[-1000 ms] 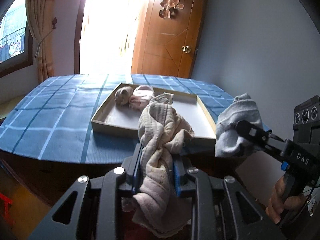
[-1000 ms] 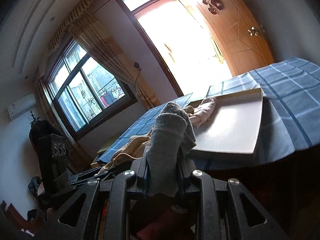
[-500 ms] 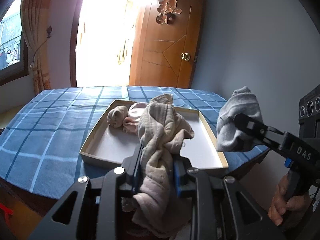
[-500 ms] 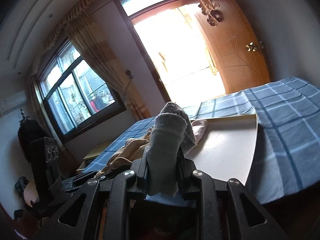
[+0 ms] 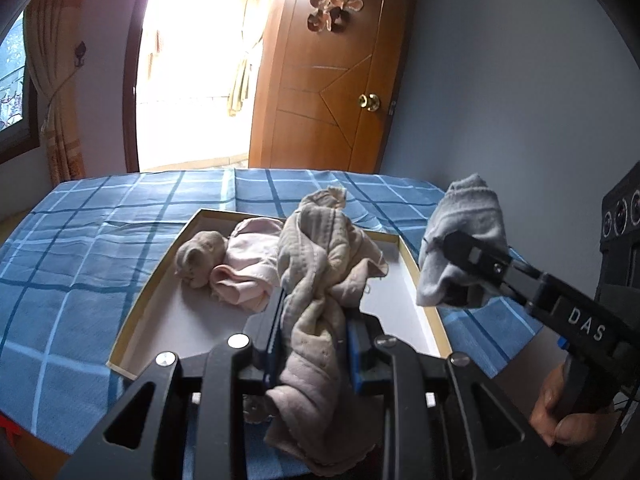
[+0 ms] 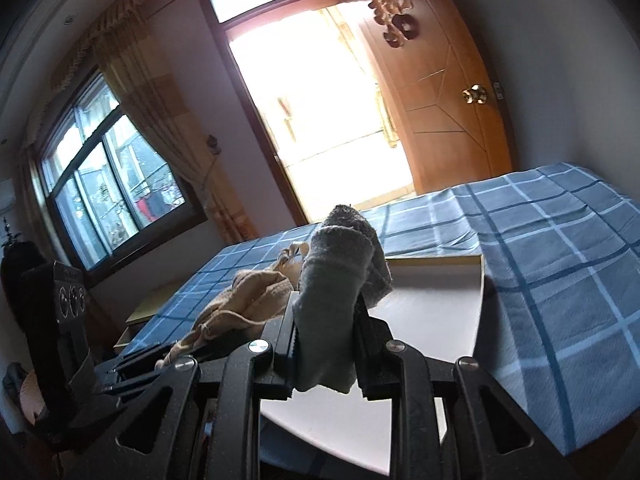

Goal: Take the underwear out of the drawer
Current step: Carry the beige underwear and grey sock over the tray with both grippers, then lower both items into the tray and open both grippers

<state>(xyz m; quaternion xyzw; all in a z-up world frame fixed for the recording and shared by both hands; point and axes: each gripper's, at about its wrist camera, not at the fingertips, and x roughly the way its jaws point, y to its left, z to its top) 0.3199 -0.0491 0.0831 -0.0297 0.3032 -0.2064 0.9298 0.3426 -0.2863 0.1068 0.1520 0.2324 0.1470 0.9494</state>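
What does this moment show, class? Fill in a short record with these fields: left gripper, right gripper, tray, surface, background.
left gripper: left gripper shut on a beige garment, which hangs twisted between its fingers
right gripper: right gripper shut on a grey garment
tray: shallow tray with a white floor, holding a pink garment and a small taupe bundle side by side
surface: blue checked cloth under the tray
background: wooden door standing open, curtained window
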